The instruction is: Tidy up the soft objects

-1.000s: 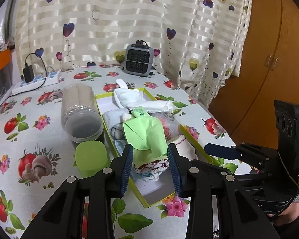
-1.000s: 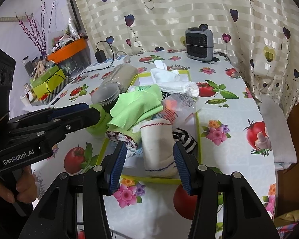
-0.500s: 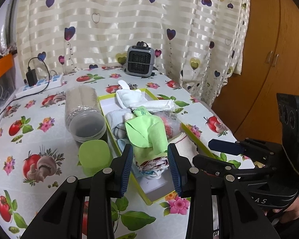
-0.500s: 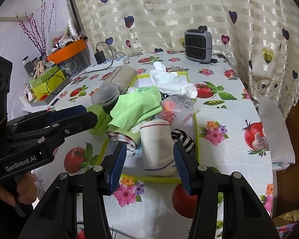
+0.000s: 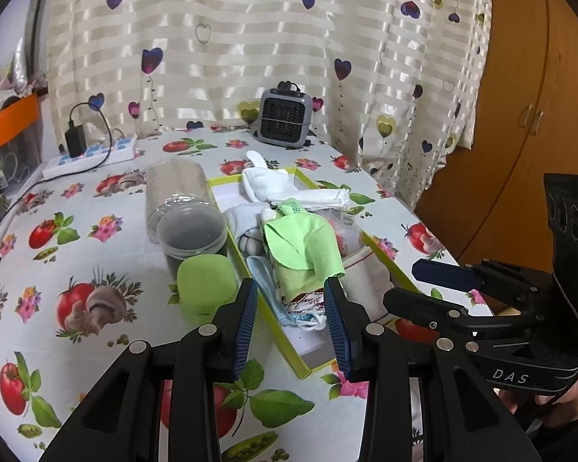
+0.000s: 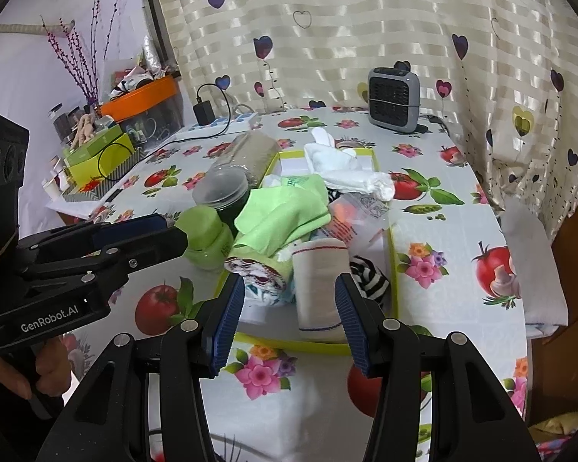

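Observation:
A yellow-green rimmed tray (image 5: 285, 340) (image 6: 393, 254) on the table holds a pile of soft things: a light green cloth (image 5: 308, 246) (image 6: 281, 215), white socks (image 5: 273, 186) (image 6: 343, 165), a cream sock with a blue stripe (image 6: 320, 281), a black-and-white striped sock (image 6: 370, 281). My left gripper (image 5: 291, 327) is open and empty, near the tray's front end. My right gripper (image 6: 291, 325) is open and empty, just short of the cream sock. Each gripper shows in the other's view, the right one (image 5: 439, 273) and the left one (image 6: 142, 231).
A clear plastic jar (image 5: 181, 208) (image 6: 227, 188) lies on its side left of the tray, its green lid (image 5: 206, 281) (image 6: 204, 235) beside it. A grey heater (image 5: 285, 117) (image 6: 393, 94), power strip (image 5: 92, 154), boxes and orange tub (image 6: 138, 98) stand farther off. The table edge runs at right.
Both grippers have drawn back slightly from the tray and stayed open. The objects have not moved.

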Demonstrator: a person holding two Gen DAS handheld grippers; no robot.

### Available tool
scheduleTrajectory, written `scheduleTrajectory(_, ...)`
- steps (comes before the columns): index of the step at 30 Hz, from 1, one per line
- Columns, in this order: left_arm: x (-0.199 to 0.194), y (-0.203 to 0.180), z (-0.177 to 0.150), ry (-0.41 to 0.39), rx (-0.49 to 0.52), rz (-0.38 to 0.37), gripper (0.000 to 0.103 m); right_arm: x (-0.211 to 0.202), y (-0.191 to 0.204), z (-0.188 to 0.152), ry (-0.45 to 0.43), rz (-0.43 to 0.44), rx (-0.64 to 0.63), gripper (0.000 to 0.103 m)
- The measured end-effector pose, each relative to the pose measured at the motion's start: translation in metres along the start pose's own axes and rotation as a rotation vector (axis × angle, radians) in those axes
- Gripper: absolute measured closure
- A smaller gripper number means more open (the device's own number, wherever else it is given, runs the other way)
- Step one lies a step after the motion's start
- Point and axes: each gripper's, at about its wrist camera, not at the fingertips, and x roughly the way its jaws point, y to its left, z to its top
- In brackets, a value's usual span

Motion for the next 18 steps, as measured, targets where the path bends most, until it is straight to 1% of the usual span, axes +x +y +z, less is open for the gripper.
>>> scheduleTrajectory(5, -0.010, 0.001, -0.004, -0.022, 0.014, 0.002, 0.068, -0.001, 0.010, -0.001, -0.003, 0.002, -0.014, 0.053)
scheduleTrajectory(10, -0.016, 0.003, -0.011, -0.020, 0.010, -0.011, 0.069, -0.002, 0.020, -0.004, 0.003, 0.006, -0.023, 0.053)
scheduleTrajectory(18, -0.018, 0.011, -0.017, -0.007, -0.039, -0.040, 0.069, -0.004, 0.025, -0.008, 0.010, -0.004, -0.003, 0.053)
